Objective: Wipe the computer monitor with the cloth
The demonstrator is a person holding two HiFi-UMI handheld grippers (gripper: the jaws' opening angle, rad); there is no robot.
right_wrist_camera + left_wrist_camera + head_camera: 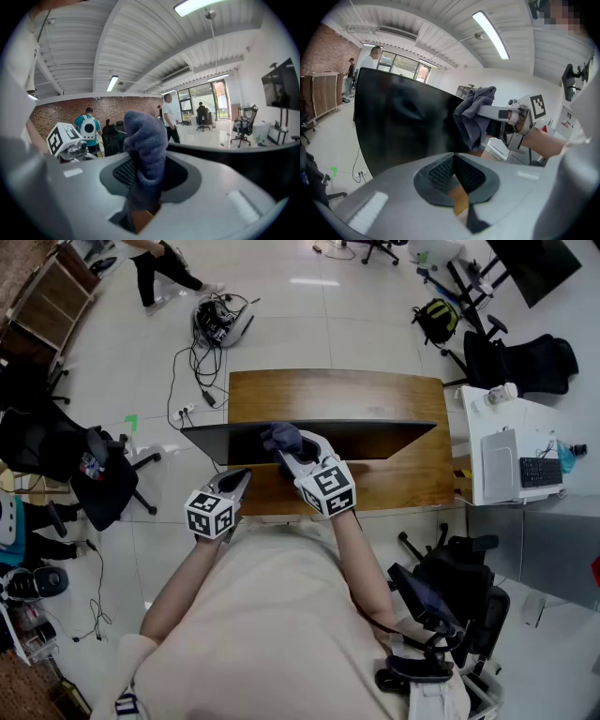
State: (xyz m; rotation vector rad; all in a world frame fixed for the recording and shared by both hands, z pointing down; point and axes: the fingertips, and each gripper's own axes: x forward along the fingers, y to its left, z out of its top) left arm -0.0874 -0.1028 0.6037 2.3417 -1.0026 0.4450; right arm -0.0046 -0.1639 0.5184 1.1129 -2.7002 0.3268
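Observation:
The black monitor (375,436) stands on a wooden desk (337,395); from above I see its top edge. Its dark screen (403,126) fills the left gripper view. A blue-grey cloth (281,437) is bunched in my right gripper (287,452), which is shut on it and holds it against the screen's upper edge near the middle. The cloth (145,150) rises between the right gripper's (140,161) jaws. From the left gripper view, the cloth (474,115) hangs against the screen. My left gripper (241,476) is shut and empty, low in front of the screen's left part; its (453,158) jaws meet.
An office chair (94,474) stands left of the desk and another chair (450,601) at the right. A white side table (516,456) with a keyboard (541,472) is to the right. Cables (202,362) lie on the floor behind. People (168,117) stand in the background.

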